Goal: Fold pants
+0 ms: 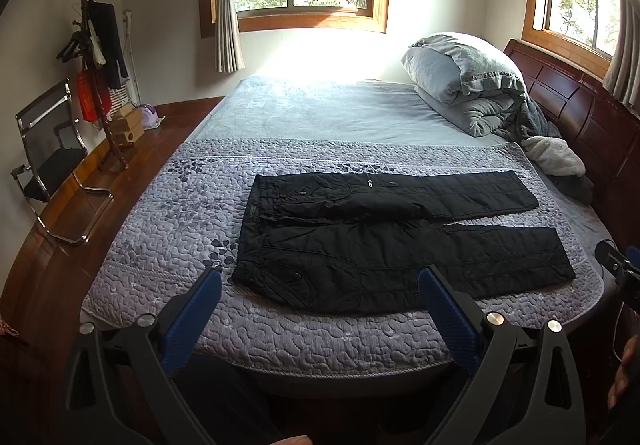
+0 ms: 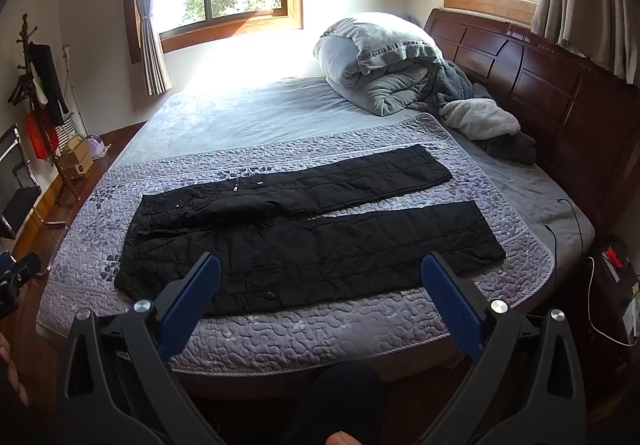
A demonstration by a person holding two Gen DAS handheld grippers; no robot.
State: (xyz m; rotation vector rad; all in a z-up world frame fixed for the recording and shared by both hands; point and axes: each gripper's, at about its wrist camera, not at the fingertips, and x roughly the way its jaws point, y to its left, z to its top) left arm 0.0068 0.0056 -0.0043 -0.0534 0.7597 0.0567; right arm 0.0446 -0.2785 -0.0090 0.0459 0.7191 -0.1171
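Observation:
Black quilted pants [image 1: 384, 241] lie flat on the purple quilted bedspread [image 1: 168, 229], waistband to the left, both legs stretched right and slightly apart. They also show in the right wrist view [image 2: 304, 229]. My left gripper [image 1: 320, 281] is open and empty, held above the near bed edge in front of the waist area. My right gripper [image 2: 320, 269] is open and empty, held above the near edge in front of the near leg. Neither touches the pants.
A folded grey duvet [image 1: 464, 85] and loose blankets [image 2: 480, 121] lie at the head of the bed by the wooden headboard [image 2: 560, 101]. A chair [image 1: 48, 165] and coat rack [image 1: 96, 69] stand on the floor at left. A nightstand with cables [image 2: 612, 269] is at right.

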